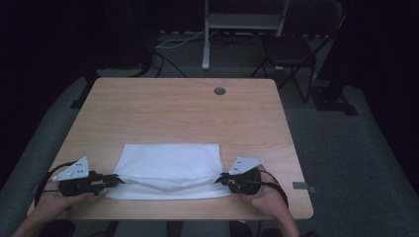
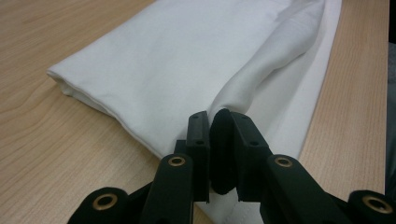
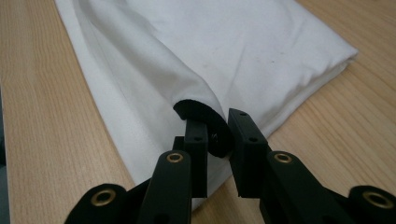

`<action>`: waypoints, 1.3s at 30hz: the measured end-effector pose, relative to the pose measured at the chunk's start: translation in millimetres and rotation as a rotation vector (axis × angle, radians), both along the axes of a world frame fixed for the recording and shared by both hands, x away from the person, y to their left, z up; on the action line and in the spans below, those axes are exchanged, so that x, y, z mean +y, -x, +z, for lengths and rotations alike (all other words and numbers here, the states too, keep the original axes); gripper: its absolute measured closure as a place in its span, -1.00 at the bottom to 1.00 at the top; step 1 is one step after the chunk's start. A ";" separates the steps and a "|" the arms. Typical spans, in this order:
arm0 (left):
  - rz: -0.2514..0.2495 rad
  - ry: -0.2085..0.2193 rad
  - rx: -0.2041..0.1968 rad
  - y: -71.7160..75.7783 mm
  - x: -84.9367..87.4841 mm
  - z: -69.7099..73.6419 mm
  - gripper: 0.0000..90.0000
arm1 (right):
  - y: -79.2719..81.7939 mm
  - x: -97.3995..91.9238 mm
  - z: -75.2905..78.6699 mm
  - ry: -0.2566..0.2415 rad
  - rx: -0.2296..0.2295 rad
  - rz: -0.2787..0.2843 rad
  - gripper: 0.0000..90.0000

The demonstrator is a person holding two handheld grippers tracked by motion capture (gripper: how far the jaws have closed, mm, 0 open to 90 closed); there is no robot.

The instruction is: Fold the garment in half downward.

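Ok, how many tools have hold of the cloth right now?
2. The left tool pinches the white cloth at its near-left corner; the right tool pinches the near-right corner, a raised fold of fabric running between them.

The wooden table (image 1: 178, 108) takes up the middle of the high view, its light grain running side to side. A small round grey grommet (image 1: 219, 91) sits in the tabletop near its 12 o'clock edge. Beyond that edge, at about 1 o'clock, a dark folding chair (image 1: 291, 54) stands on the grey carpet (image 1: 341, 148). At 12 o'clock a pale metal stand (image 1: 242, 24) rises, with cables (image 1: 170, 42) lying on the floor at 11 o'clock
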State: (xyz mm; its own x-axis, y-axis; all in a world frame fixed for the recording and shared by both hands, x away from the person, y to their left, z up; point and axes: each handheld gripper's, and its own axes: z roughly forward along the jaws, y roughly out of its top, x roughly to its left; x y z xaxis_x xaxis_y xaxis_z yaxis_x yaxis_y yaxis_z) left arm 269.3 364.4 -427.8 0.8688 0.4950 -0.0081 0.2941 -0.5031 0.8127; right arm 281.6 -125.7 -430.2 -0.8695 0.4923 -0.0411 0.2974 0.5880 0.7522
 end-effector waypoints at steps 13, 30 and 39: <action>-0.017 0.022 0.025 1.3 6.2 -0.7 0.62 | 2.4 -8.7 -0.1 0.023 0.002 -0.005 0.63; 0.054 0.083 0.006 -18.8 17.0 16.1 0.50 | -3.6 -27.2 21.2 -0.031 -0.050 -0.065 0.42; -0.007 -0.002 0.040 -31.9 -16.8 6.1 0.47 | -16.3 3.5 16.1 -0.007 -0.037 -0.045 0.30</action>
State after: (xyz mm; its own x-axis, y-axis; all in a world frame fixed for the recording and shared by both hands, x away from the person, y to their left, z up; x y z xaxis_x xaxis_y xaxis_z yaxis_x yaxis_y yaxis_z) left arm 301.2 347.7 -421.7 0.8715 0.4886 -0.0415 0.3224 -0.5073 0.7992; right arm 297.9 -122.2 -414.1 -0.8445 0.5311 -0.0692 0.2950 0.5691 0.7675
